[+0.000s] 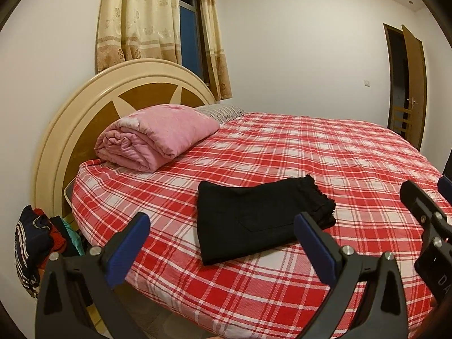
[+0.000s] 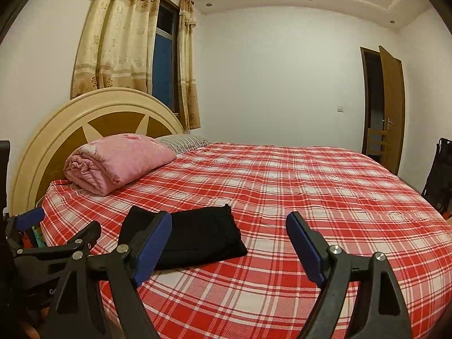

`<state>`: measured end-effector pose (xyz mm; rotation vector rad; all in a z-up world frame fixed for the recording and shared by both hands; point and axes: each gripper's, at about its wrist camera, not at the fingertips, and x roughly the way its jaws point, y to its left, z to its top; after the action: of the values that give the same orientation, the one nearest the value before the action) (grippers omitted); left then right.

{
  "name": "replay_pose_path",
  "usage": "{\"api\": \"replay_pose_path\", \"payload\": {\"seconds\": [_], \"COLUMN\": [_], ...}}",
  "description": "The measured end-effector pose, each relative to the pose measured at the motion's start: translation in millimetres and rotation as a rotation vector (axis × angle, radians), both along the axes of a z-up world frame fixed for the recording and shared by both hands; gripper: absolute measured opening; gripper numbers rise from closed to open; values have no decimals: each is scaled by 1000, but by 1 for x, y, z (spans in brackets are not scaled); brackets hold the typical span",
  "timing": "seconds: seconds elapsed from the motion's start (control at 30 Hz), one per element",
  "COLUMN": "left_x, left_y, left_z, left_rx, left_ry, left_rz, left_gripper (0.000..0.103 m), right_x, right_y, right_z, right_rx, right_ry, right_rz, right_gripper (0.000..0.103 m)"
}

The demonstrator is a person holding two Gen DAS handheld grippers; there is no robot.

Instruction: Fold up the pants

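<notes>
Pants (image 1: pixel 260 220), black and folded into a small flat bundle, lie on the bed (image 1: pixel 325 158) near its front edge, on the red and white checked sheet. We hold the left gripper (image 1: pixel 223 248) just in front of them with its blue fingers (image 1: pixel 132 251) spread wide and nothing between them. We hold the right gripper (image 2: pixel 228 248) over the sheet to the right of the pants, and its fingers (image 2: pixel 306 250) are spread wide and hold nothing too. The only writing we can see is on the right gripper's body at the edge of the left view, and it is cut off, so we cannot read it. A pink folded blanket (image 1: pixel 152 138) sits by the headboard (image 1: pixel 93 104). A pile of clothes (image 1: pixel 36 243) beside the bed is partly hidden.
</notes>
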<state>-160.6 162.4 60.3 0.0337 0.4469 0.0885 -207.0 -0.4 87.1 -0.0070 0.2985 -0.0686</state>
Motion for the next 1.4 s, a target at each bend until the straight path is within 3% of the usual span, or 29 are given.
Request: {"api": "replay_pose_path", "payload": {"seconds": [0.8, 1.4], "left_x": [5, 7], "left_y": [0, 1], "left_z": [-4, -3], "left_rx": [27, 5], "left_ry": [17, 15], "left_rz": [35, 34], "left_gripper": [103, 103], "right_x": [-1, -6], "right_y": [-2, 0], "right_z": [-1, 2], "right_rx": [-3, -30], "right_ry": [2, -22], "right_rz": [-28, -40], "right_gripper": [84, 84]}}
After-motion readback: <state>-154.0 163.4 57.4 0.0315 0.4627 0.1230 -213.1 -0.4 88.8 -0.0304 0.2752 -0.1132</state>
